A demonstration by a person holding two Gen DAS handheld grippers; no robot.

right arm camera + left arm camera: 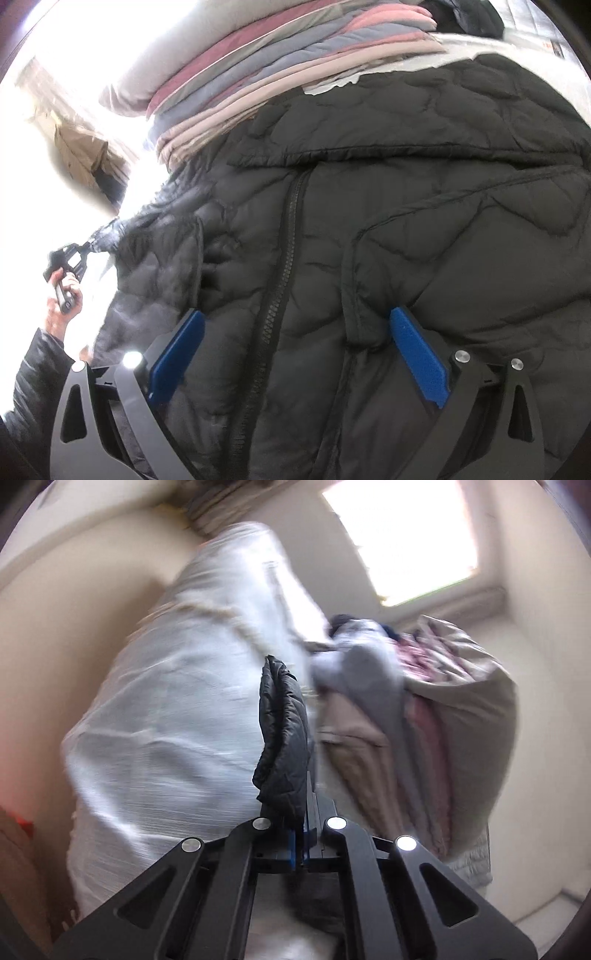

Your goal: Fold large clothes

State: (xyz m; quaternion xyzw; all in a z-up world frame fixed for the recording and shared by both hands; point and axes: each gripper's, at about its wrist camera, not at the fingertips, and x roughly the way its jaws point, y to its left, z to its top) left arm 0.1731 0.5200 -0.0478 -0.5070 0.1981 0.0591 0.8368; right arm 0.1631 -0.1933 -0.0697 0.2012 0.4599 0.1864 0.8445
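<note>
Left hand: I see a bare hand (pixel 61 295) at the left edge of my right wrist view, wrapped round the dark handle, with a dark quilted sleeve (pixel 35 373) below it.
Left gripper: my left gripper (pixel 304 805) has its blue-lined jaws pressed together on a fold of the black puffer jacket (pixel 282 734); from the right wrist view that gripper (pixel 86 245) pulls a corner of the jacket out to the left into a taut point.
Jacket material: I read it as thin, slightly shiny black shell, quilted in wavy stitched lines, puffy and creased.
Jacket position: the black puffer jacket (pixel 369 229) lies spread in front of my right gripper, filling most of that view, its far edge against a stack of folded clothes (pixel 288 70).
Jacket axis: the zipper (pixel 284 266) runs from near me away toward the stack, leaning slightly right; a stitched flap crosses above it.
Right gripper: my right gripper (pixel 295 325) is spread wide, both blue pads (pixel 417 354) resting on the jacket, zipper between them, pinching nothing.
Stack: flat layers in pink, grey-blue and beige.
White cloth: blurred white fabric (pixel 177 709) fills the left wrist view's left side.
</note>
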